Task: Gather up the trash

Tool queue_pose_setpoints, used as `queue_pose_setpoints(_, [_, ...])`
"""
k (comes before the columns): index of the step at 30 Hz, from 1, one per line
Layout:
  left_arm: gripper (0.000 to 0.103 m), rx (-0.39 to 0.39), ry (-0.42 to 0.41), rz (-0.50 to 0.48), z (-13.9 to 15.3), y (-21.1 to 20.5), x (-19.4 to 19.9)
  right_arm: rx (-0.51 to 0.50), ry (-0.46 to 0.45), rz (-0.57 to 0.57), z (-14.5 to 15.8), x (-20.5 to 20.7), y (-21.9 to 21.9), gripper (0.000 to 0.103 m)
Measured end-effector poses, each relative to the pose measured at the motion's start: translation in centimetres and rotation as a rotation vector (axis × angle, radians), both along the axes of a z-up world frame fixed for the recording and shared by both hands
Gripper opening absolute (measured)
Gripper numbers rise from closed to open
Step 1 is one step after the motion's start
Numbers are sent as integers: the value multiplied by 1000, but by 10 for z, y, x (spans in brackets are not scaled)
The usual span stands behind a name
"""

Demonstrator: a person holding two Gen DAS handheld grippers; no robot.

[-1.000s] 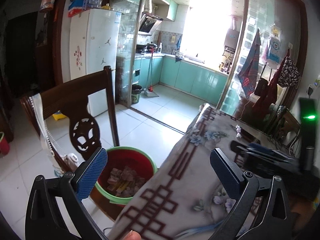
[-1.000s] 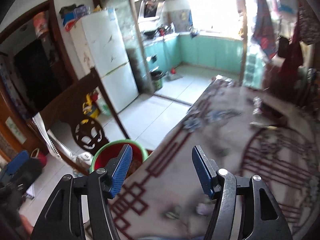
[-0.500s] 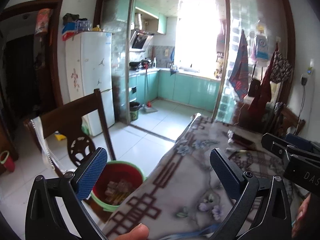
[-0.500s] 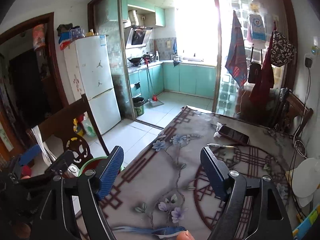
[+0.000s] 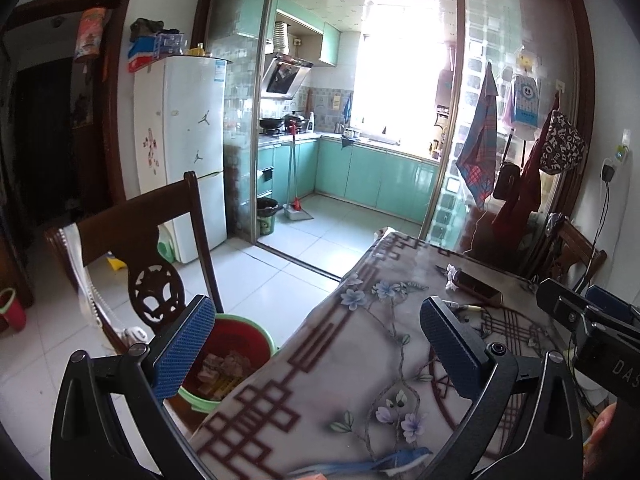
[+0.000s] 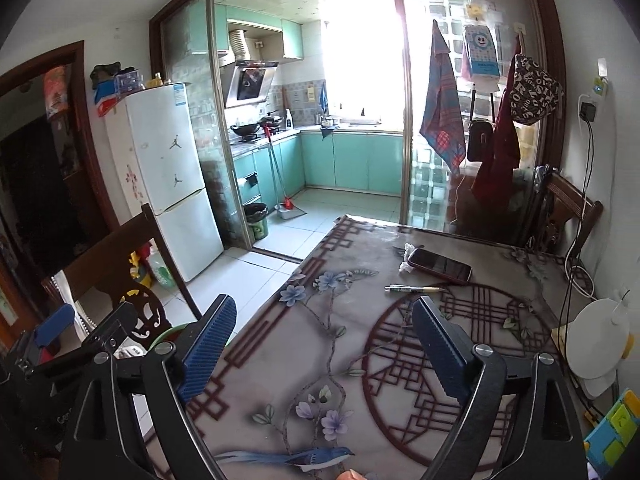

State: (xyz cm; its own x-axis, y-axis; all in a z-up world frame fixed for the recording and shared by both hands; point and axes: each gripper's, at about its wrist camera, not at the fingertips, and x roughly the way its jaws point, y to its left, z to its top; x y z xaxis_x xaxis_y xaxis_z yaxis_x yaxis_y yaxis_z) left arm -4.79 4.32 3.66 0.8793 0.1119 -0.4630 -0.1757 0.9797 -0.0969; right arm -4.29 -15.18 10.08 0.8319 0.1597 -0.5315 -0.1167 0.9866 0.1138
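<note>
Jaws spread wide and empty on both sides: left gripper (image 5: 316,340) held above the near left edge of the desk (image 5: 344,364), right gripper (image 6: 324,340) held over the desk's flowered cloth, neither touching anything. Down on the floor beside the desk, tucked by the dark wooden chair (image 5: 136,236): a red bin with a green rim (image 5: 240,344), already holding a heap of scraps, so likely some of the collecting done. Still out on the desk, at the far end: a crumpled white tissue (image 6: 407,258), touching the near end of a dark phone (image 6: 439,266), with a pen (image 6: 416,289) just beside them. Probably only the tissue left as trash; phone and pen hardly count. No other loose scrap visible on the cloth. White round lamp base (image 6: 596,344) at the right edge, well apart from the tissue. Next, by the look of it: a reach across to the far end, a pinch on the tissue without nudging the phone, then a carry back to the bin.
</note>
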Motion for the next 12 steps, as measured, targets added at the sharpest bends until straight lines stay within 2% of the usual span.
queue_pose_setpoints(12, [103,13,-4,-63,1,-23,11,21,10,-30,-11,7,-22,90])
